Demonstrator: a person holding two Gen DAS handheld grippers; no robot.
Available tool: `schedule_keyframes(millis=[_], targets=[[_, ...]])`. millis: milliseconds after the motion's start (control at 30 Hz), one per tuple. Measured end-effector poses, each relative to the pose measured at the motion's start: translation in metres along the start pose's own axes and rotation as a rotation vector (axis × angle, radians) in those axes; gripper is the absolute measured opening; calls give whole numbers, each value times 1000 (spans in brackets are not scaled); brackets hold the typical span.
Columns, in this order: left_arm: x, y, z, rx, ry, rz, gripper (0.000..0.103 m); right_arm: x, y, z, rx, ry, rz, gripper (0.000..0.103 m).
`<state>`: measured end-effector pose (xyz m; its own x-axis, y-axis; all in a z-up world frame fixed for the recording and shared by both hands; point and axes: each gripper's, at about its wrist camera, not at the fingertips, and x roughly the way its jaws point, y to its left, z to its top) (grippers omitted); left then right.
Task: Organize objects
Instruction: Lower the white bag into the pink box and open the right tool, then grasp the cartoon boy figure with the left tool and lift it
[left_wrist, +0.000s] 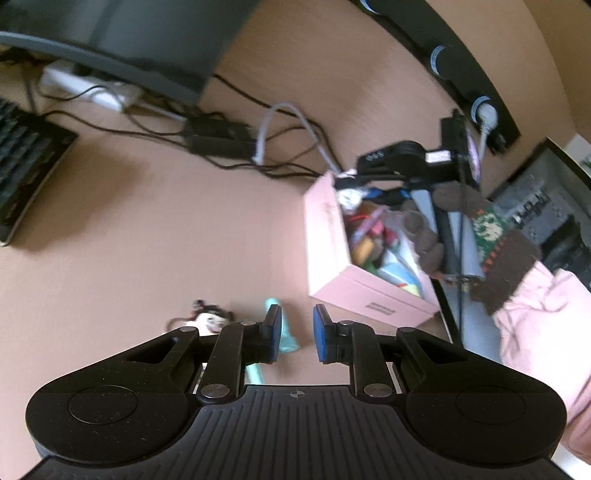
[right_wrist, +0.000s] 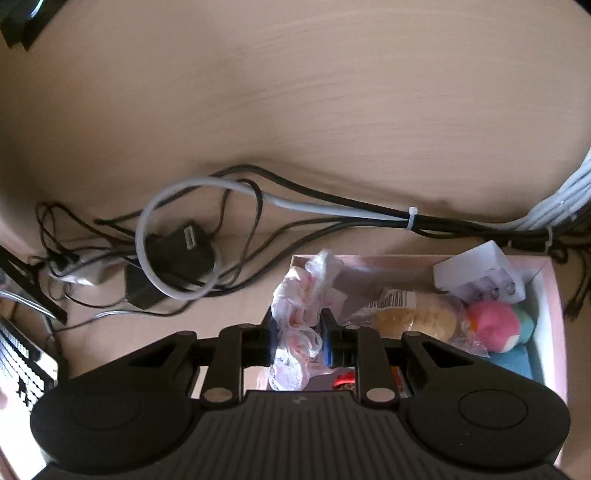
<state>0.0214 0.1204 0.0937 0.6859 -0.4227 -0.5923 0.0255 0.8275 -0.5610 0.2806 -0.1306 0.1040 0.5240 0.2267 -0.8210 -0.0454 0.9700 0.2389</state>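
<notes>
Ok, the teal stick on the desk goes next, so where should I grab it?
Probably take the teal stick around mid-shaft, coming from above with the jaws across its narrow width: it lies flat on the desk, long and thin. The small trinket beside it leaves that side tight.

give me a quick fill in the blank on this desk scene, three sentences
1. The right gripper is shut on a crumpled plastic ____.
2. The box holding the small things is ____ in colour.
3. The left gripper has ____ between its jaws.

Missing words: bag; pink; nothing
</notes>
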Motion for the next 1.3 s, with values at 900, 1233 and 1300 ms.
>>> schedule_keyframes(millis=[900,1233,1300], targets=[[-14,8,-16,117,34,119,20,-104,-56,-21,10,-94,-25,83],[-9,-16,-28,419,58,199,21,-180,-101,-124,-14,-246,-167,88],[-8,-14,-19,421,43,211,21,-175,-97,-151,-29,-227,-183,88]])
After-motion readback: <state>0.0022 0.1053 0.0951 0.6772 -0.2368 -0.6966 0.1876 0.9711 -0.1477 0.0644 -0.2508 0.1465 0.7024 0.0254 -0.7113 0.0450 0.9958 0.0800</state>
